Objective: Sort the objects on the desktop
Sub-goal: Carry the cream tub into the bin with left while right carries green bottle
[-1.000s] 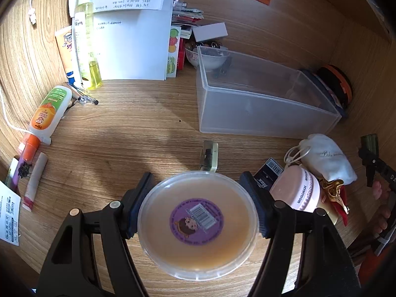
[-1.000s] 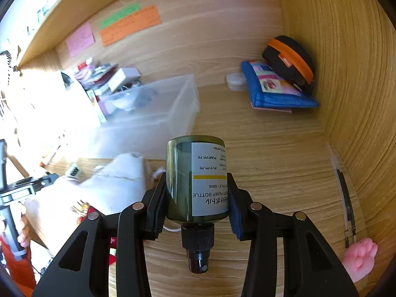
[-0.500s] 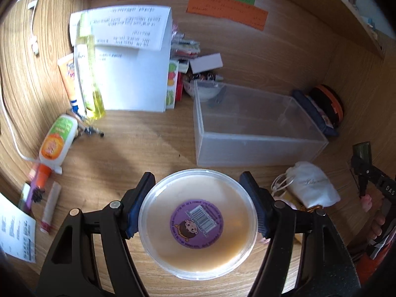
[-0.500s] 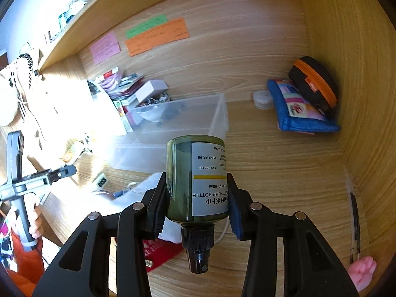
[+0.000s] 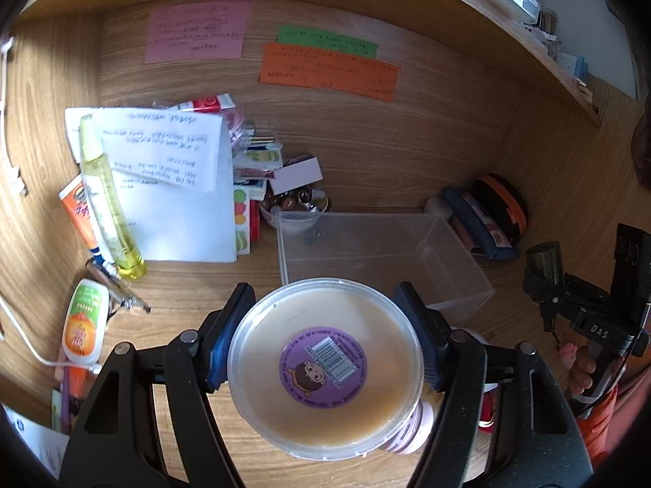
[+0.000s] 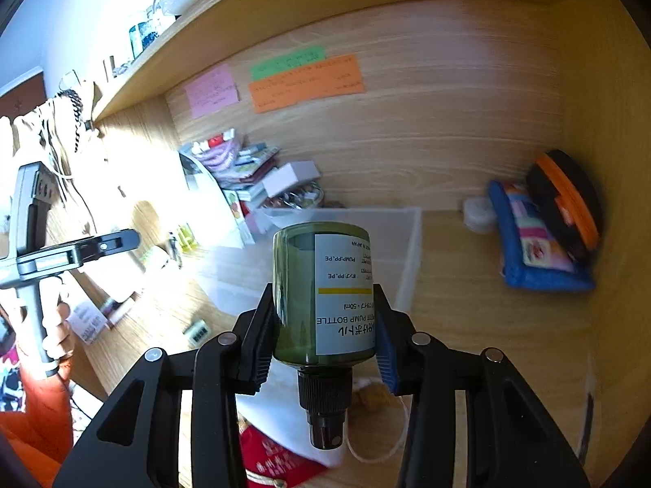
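Now, 2 grippers in view, each loaded. Left gripper (image 5: 324, 343): jaws clamped on either side of a round clear plastic tub (image 5: 324, 368) with a beige lid and purple barcode sticker; blue pads press its rim on both sides. Tub is held above the wooden desk (image 5: 195, 297), in front of the near wall of a clear rectangular plastic bin (image 5: 382, 256).

Right gripper (image 6: 323, 349): jaws closed on a dark green pump bottle (image 6: 323, 293) with a white label, held upside down, black pump neck pointing toward the camera. Bottle is off the desk, with the bin (image 6: 403, 244) behind it. In the left wrist view the same gripper (image 5: 547, 305) shows at far right, held by a hand (image 5: 582, 370).

Desk notes:
- White papers (image 5: 179, 203) at left, with a long yellow liquid bottle (image 5: 110, 203) lying across their left edge.
- Orange-and-green squeeze bottle (image 5: 83, 325) at near left, white cable touching its lower end.
- Small bowl of trinkets (image 5: 295, 209) just behind the bin's far left corner.
- Blue patterned pouch (image 6: 533, 244) and black case with orange zip (image 6: 565, 203) against the right wall, the case leaning on the pouch.
- Pink (image 5: 195, 32), green (image 5: 325, 40) and orange (image 5: 329, 71) paper notes stuck on the back panel.
- White drawstring pouch (image 6: 280, 410) and a red packet (image 6: 276, 459) lie under the right gripper.
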Motion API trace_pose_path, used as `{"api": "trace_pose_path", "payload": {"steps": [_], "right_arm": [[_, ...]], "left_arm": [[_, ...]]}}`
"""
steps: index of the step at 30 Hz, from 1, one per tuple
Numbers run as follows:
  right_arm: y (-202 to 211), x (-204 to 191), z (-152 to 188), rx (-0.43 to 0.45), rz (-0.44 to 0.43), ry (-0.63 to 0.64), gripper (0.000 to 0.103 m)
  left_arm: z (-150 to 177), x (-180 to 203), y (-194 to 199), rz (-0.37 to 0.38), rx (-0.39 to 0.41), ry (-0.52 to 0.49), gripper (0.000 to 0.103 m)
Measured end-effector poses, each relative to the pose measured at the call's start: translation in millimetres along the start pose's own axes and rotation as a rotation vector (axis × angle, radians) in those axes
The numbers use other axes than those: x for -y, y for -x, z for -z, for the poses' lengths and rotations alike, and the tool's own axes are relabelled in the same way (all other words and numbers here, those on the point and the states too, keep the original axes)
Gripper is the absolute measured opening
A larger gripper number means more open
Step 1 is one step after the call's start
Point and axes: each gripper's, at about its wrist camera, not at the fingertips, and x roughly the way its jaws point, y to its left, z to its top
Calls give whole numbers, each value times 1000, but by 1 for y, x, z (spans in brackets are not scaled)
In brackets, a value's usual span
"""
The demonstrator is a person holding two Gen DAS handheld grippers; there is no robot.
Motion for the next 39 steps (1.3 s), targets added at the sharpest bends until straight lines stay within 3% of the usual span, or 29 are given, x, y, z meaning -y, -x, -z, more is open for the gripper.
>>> {"api": "trace_pose_path", "payload": {"steps": [6,15,26,39], "right_arm": [[-29,-1,-27,-22,-8,24,38],[-96,13,-51,-156,7,33,38],[-167,19,-47,-304,90,117,38],[-182,6,-38,-304,176,233,39]], "left_arm": [[-25,2,-26,5,-28,-7,70],[-50,4,-87,-7,-97,-14,70],[-45,4,-170,-45,-235,-35,70],[-33,16,-195,-99,-248,-129,70]]}}
